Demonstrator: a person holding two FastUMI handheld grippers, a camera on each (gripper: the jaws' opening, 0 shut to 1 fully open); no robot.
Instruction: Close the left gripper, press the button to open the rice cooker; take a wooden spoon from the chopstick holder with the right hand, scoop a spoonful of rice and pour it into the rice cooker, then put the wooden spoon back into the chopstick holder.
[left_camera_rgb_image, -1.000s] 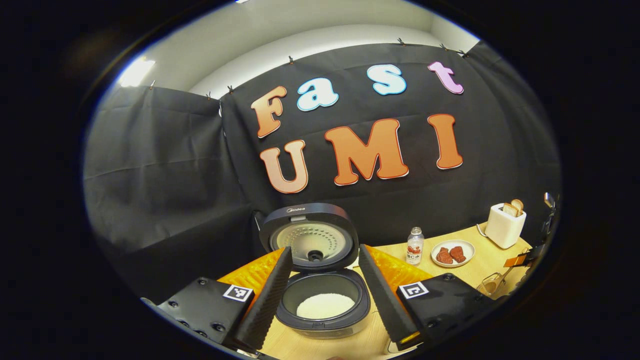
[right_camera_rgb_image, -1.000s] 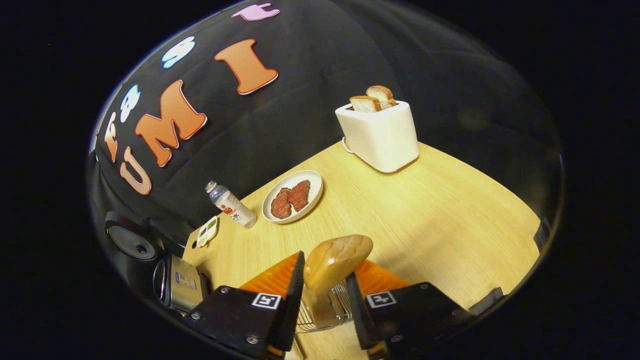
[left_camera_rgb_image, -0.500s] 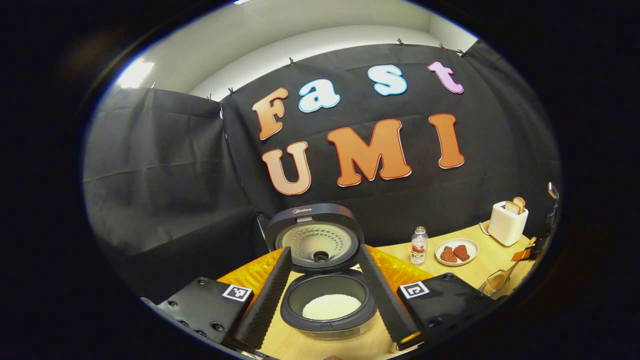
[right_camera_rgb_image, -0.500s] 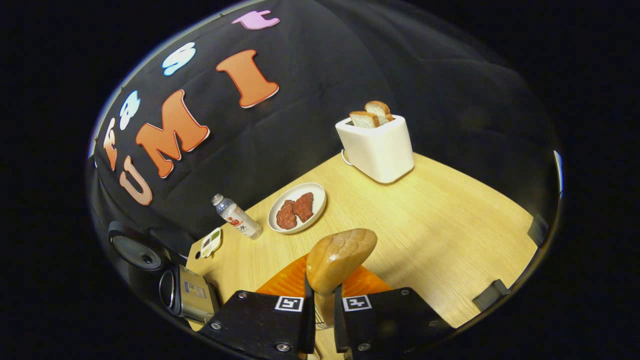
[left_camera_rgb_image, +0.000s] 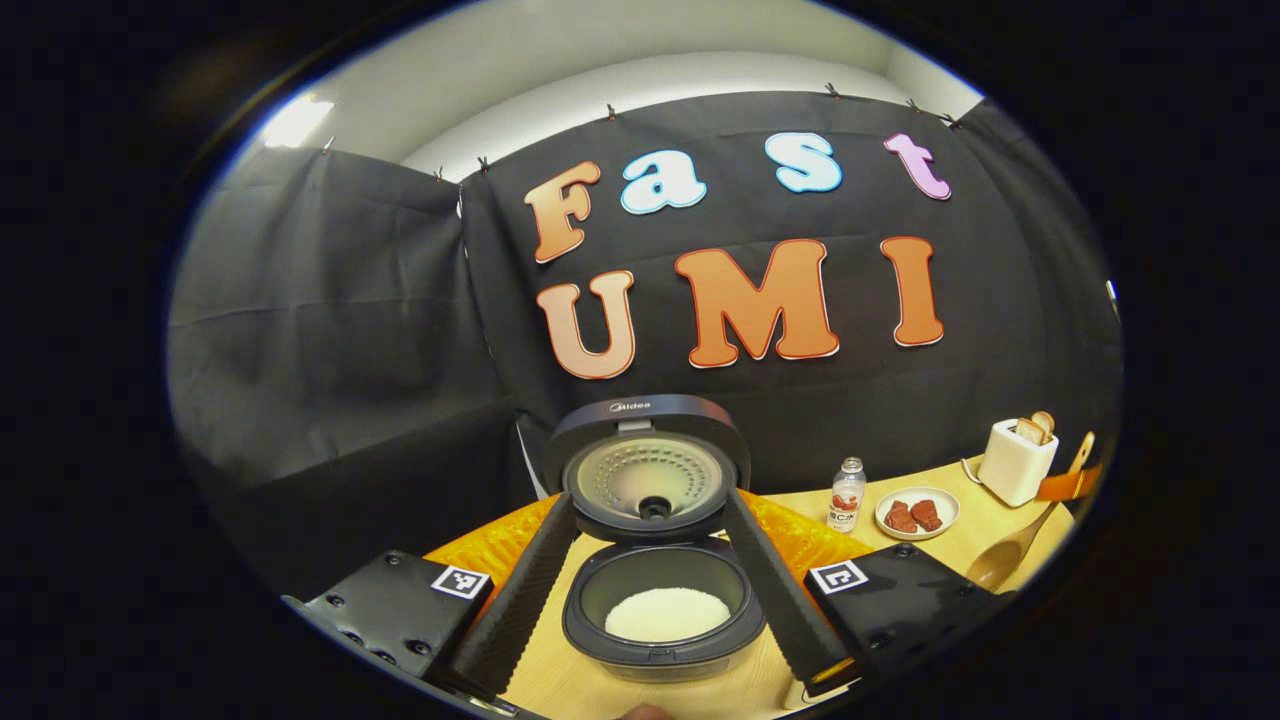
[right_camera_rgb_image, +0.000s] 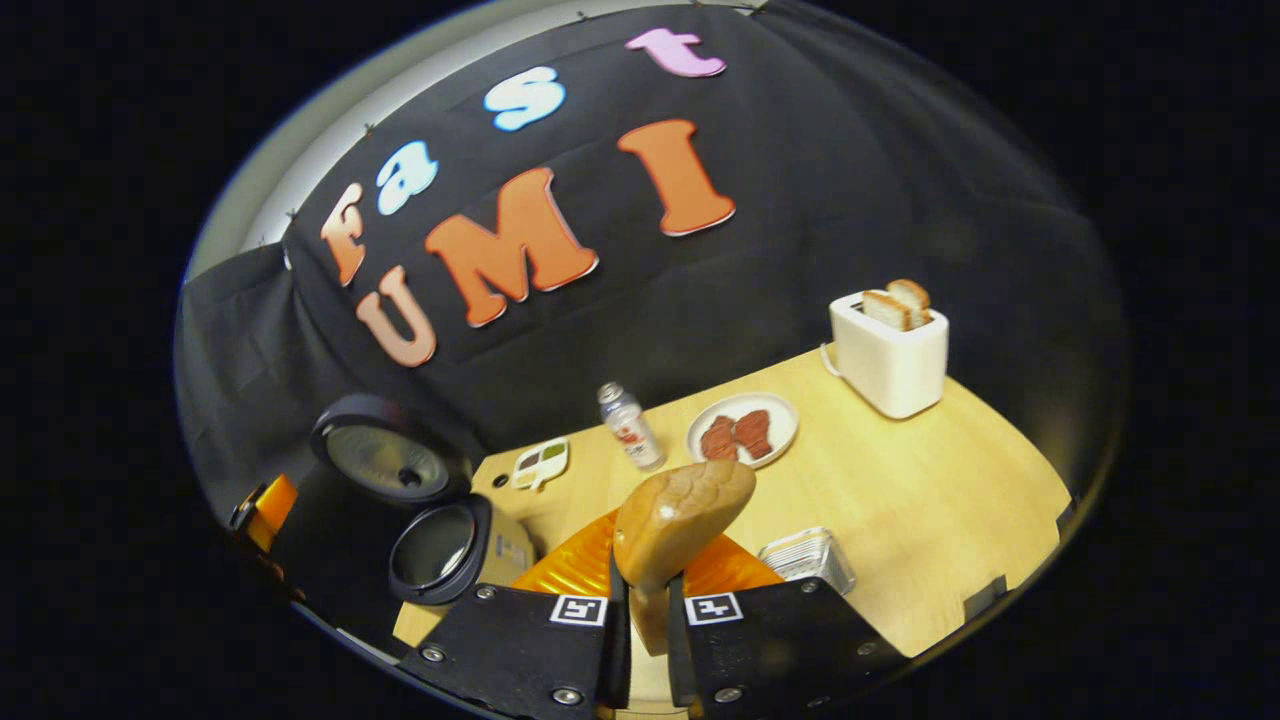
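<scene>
The right gripper (right_camera_rgb_image: 641, 625) pinches the wooden spoon (right_camera_rgb_image: 675, 520) by its handle, bowl raised above the table (right_camera_rgb_image: 930, 480). The left gripper (left_camera_rgb_image: 655, 610) hangs spread before the open rice cooker (left_camera_rgb_image: 655, 600), which has rice inside.

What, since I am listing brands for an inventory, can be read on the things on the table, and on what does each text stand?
"Midea": brand mark on the top edge of the raised rice cooker lid.
Label on the bottle: print too small to read.
Sticker on the front of the rice cooker: blurred, not readable.
Nothing else on the table carries text that I can make out.
</scene>
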